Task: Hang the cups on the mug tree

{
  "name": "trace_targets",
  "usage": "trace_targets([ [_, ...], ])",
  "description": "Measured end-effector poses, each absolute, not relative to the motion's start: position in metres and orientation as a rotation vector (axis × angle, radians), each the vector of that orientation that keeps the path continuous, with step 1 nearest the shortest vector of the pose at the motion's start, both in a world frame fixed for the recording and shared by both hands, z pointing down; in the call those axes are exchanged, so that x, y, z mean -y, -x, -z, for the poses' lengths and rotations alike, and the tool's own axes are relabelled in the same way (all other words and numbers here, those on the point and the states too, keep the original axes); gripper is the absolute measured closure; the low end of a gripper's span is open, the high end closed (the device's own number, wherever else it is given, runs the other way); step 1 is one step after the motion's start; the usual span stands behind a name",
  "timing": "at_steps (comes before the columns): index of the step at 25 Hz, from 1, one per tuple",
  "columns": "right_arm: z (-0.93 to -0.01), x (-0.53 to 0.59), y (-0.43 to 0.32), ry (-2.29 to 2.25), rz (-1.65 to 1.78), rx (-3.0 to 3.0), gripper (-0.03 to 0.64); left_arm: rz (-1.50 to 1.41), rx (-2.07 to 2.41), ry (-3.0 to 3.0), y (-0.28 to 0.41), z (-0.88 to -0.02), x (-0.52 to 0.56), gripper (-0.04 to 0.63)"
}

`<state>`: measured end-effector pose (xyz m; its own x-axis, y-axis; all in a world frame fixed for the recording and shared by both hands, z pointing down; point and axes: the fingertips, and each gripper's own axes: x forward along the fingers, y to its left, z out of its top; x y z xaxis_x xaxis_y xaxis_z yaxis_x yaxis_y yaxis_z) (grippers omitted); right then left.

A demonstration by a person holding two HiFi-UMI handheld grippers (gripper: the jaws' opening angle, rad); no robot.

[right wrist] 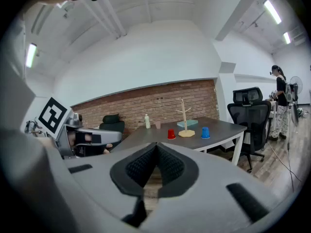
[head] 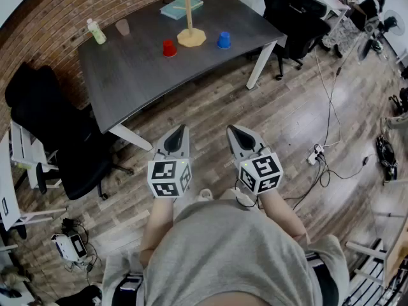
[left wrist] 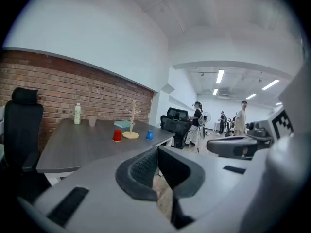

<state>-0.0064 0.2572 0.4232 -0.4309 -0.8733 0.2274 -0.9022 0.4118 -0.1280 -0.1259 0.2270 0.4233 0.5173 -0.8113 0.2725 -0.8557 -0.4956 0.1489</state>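
Observation:
A wooden mug tree [head: 189, 19] stands on the dark table [head: 146, 75], far ahead of me. A red cup [head: 169, 48] sits upside down to its left and a blue cup [head: 223, 40] upside down to its right. The tree [left wrist: 131, 123] [right wrist: 184, 121], red cup [left wrist: 116, 136] [right wrist: 171, 134] and blue cup [left wrist: 149, 135] [right wrist: 205, 132] show small in both gripper views. My left gripper [head: 178, 132] and right gripper [head: 238, 134] are held side by side over the floor, short of the table, both shut and empty.
A small bottle [head: 96, 32], a clear cup [head: 122, 27] and a teal book [head: 182, 6] also sit on the table. Black office chairs stand at the left [head: 57, 139] and at the far right [head: 296, 14]. Cables and a power strip [head: 315, 153] lie on the wood floor. People stand far off.

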Motion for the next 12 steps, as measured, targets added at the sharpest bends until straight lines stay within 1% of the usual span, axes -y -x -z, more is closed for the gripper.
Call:
trace_targets([
  [12, -0.418, -0.294, 0.013, -1.652, -0.295, 2.497, 0.618, -0.217, 1.396, -2.533, 0.136, -0.417, -0.257, 0.586],
])
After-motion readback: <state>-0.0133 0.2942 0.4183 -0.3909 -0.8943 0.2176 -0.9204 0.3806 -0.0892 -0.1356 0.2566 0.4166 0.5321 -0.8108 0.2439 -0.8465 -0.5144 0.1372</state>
